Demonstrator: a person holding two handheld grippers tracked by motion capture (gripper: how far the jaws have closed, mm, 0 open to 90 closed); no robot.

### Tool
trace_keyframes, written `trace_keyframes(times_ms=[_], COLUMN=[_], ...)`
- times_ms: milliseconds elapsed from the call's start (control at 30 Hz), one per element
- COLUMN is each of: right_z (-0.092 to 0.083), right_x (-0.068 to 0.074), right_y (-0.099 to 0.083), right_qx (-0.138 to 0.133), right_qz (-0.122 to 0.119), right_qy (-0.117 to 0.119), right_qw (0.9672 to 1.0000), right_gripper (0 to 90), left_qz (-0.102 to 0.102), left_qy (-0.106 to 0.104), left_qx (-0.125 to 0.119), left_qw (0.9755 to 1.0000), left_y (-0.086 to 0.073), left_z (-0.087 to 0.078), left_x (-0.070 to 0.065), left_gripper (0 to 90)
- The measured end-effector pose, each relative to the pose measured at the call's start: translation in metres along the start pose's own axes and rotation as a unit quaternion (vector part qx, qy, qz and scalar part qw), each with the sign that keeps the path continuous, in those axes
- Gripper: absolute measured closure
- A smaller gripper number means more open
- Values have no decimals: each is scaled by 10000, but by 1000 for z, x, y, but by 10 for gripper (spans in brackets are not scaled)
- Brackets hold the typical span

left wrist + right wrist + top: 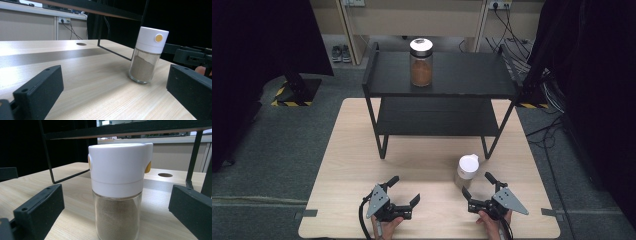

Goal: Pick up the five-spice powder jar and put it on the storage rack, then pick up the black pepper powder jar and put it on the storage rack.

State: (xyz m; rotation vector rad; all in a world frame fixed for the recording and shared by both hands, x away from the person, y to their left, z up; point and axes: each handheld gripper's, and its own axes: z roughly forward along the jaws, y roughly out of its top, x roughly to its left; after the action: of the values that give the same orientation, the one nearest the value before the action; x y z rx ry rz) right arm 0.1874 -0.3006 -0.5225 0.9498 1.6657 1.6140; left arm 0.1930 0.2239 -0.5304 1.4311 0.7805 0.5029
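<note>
Right now my right gripper (480, 185) is nearest the work, jaws spread wide and holding nothing, lined up on the white-capped shaker (467, 171) that stands upright on the table (347, 165), just in front of the jaws. In the right gripper view the shaker (117, 195) sits centred between the two black jaws w/ clear gaps either side, so I judge I've squared up for a straight push-in and squeeze around the glass body, below the cap. My left gripper (404, 190) is released too, nothing in it, parked on the near-left of the table, apart from the shaker; prob. kept back so it doesn't crowd the approach, and angled so its camera watches the shaker (147, 57) from the side.

Shaker itself: clear glass lower half, filled most of the way w/ fine tan-grey powder, tall white plastic cap w/ round yellow-orange buttons on the sides. Smooth glass, so I'd grip firm and level.

Further back, the black two-tier rack (377, 75) stands at the table's far end, and a brown-filled jar (421, 62) w/ a silver lid sits on its top shelf. Plenty of free shelf beside it, likely where the shaker goes.
</note>
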Motion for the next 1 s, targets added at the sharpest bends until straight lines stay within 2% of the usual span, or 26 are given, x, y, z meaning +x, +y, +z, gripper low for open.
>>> trace_keyframes(times_ms=[1000], right_z=[1], right_x=[0], right_y=[0], right_qx=[6], right_qz=[-15], right_qy=[0], right_qw=[10000], right_gripper=[5], left_qz=[54], left_qy=[9], left_qx=[-12], left_qw=[10000], left_y=[-1], left_z=[0], left_x=[-1], left_gripper=[5])
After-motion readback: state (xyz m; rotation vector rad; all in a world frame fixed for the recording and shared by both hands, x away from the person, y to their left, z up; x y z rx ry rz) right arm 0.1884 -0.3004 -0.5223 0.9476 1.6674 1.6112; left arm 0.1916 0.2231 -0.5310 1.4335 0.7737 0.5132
